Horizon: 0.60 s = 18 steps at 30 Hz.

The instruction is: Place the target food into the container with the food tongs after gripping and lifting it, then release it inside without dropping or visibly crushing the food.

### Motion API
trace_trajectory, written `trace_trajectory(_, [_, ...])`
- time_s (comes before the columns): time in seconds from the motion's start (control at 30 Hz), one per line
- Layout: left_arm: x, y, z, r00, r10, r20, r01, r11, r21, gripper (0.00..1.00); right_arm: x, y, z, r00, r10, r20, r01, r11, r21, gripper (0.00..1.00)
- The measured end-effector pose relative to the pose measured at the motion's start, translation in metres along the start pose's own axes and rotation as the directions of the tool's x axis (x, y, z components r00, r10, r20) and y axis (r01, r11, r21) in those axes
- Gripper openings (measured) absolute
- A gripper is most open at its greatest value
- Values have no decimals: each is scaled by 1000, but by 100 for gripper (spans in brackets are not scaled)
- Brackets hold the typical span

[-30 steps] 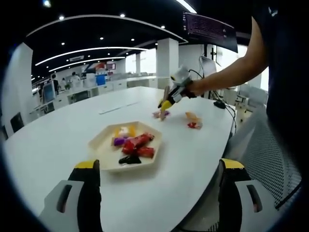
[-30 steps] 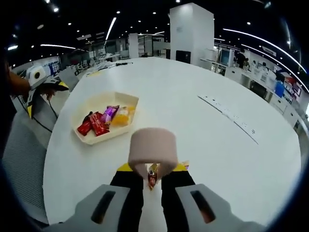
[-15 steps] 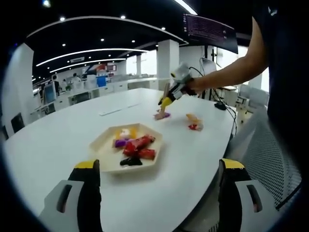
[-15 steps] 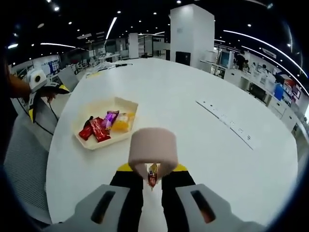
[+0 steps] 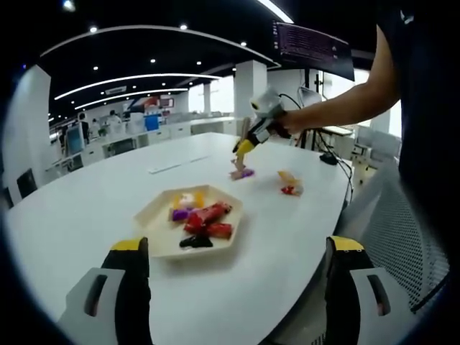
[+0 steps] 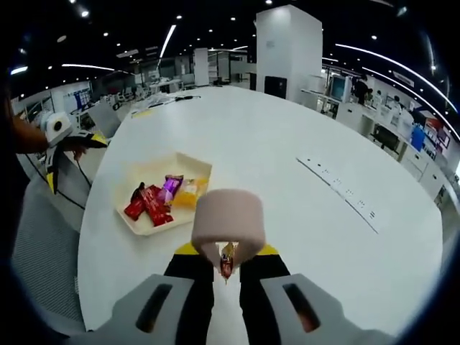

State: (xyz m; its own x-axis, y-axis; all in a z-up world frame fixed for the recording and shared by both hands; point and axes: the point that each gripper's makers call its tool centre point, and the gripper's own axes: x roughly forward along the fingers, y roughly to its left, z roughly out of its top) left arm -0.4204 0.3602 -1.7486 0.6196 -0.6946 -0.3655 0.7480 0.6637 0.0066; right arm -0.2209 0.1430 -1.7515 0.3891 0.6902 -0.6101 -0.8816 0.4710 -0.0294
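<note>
Beige tongs [image 6: 228, 228], clamped in the right gripper [image 6: 227, 269], now hold a wrapped candy [image 6: 227, 260] lifted clear of the tabletop [image 6: 302, 208]. Left gripper [image 5: 233, 251] idle, jaws apart. Transfer toward the tray [image 6: 188, 167] follows.

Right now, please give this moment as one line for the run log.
phase: carry | right tool: shut on tongs, gripping wrapped snack above table | tray: holds snacks | left tool: open
</note>
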Motion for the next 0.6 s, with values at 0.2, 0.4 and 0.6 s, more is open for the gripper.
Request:
trace_trajectory(0.2, [-1,2,1,1000,9,5,-9,1000,3,99,8,8,20,1000,13,24,-13,1000,-17,11])
trace_trajectory(0.4, [-1,2,2,1000,8,9,-9,1000,7,99,22,20,35,998,36,41,-35,999,-28,12])
trace_trajectory(0.6, [-1,2,2,1000,12,11,-12,1000,8,99,33,29,50,997,56,53,-54,997,-46,12])
